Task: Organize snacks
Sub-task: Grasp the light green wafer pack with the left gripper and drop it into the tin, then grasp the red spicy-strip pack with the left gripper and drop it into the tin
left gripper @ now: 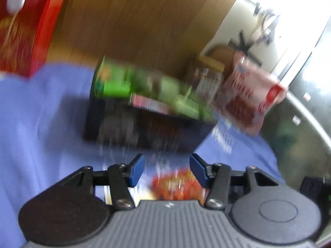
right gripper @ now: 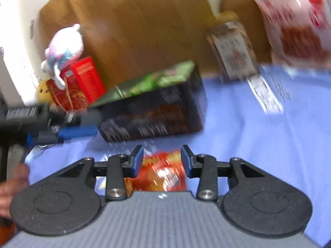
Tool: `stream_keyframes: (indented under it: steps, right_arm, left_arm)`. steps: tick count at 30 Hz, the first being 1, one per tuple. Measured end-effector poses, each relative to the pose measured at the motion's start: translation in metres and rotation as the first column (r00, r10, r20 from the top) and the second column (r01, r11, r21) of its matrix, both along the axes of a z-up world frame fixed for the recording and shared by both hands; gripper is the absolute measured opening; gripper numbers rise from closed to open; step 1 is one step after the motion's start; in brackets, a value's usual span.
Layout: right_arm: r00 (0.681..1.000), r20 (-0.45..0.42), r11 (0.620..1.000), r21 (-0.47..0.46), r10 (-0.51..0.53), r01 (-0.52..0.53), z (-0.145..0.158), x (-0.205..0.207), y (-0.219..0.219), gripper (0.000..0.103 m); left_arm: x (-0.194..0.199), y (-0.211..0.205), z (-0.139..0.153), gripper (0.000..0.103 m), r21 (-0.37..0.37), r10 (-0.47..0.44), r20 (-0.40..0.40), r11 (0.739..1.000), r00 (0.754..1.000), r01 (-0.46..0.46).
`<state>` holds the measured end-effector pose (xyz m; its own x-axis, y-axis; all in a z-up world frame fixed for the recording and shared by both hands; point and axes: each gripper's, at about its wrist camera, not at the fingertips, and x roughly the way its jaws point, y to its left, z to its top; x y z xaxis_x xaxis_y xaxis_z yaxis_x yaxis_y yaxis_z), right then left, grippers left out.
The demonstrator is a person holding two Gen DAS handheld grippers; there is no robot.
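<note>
Nearest in the right wrist view, hovering over an orange-red snack bag (right gripper: 161, 171) with the right tool (right gripper: 162, 161) spread apart, blue pads on either side of the bag but not pressing it, as far as the blur allows. Lying flat on the blue-covered desk (right gripper: 258, 144), that bag, and judging it not yet sorted. In the left wrist view, holding the left tool (left gripper: 167, 170) released too, gripping nothing, above the same bag. Just beyond, sitting on the desk, a black box (right gripper: 153, 113) with a green packet (right gripper: 157, 80) on top, tilted; unable to tell whether resting on it or in it. Lying far right on the cloth, a pale flat wrapper (right gripper: 264, 95). Standing farther back, a jar (right gripper: 233, 53) and a pink-and-red pouch (right gripper: 298, 18) to the right, a red carton (right gripper: 80, 82) with a plush toy (right gripper: 64, 45) to the left. Judging the job as partly done at most: several packs remaining loose and apart.
</note>
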<state>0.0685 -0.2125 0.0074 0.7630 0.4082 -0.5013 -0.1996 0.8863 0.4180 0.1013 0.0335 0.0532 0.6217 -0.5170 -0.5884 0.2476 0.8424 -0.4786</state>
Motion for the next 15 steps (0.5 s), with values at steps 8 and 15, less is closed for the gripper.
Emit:
stream_keyframes:
  steps: [8,15]
  right_arm:
    - [0.999,-0.048,0.988,0.154,-0.016,0.023,-0.013,-0.007,-0.011,0.038]
    - [0.994,-0.111,0.957,0.286,-0.018,0.049,-0.021,-0.013,-0.028,0.022]
  left_arm:
    - [-0.008,-0.018,-0.029,0.048,-0.044,-0.004,-0.093,0.999,0.996,0.0]
    - [-0.009,-0.041,-0.032,0.023,-0.044,0.013,-0.117,0.999,0.993,-0.019]
